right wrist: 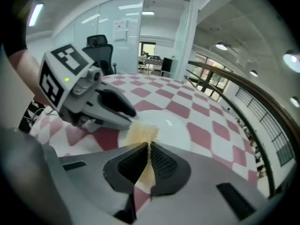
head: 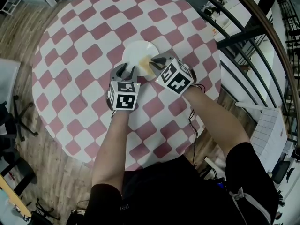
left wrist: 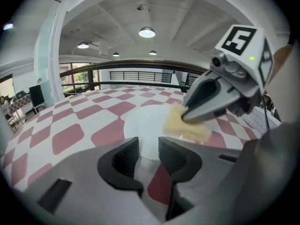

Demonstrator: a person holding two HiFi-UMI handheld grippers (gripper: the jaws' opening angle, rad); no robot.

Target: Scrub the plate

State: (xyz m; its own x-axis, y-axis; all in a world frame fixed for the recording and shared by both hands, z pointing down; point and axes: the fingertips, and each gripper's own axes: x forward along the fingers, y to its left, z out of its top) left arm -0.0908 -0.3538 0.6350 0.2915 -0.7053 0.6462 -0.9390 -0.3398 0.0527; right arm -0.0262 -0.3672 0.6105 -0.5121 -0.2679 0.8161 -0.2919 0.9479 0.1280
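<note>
The right gripper (right wrist: 149, 159) was clamped on a yellow sponge (right wrist: 141, 134) over the white plate (head: 137, 53) on the checked table (head: 79, 78). The left gripper (left wrist: 148, 154) stood open at the plate's near rim

The table (head: 75, 55) is checked all over with dusty red rounded squares on white. The plate (head: 136, 50) is plain white, and the sponge (head: 144, 67) is pale yellow. The left gripper (head: 124, 70) and the right gripper (head: 153, 62) are both grey. Their jaws are lined in black, with a fine cross-hatched texture in the right gripper view. Each gripper carries a white cube printed with black square markers. The floor (head: 56, 172) is brown wood grain. The person's clothing (head: 178, 191) is black, and the railing (head: 234, 36) has dark bars under a brown top rail.
</note>
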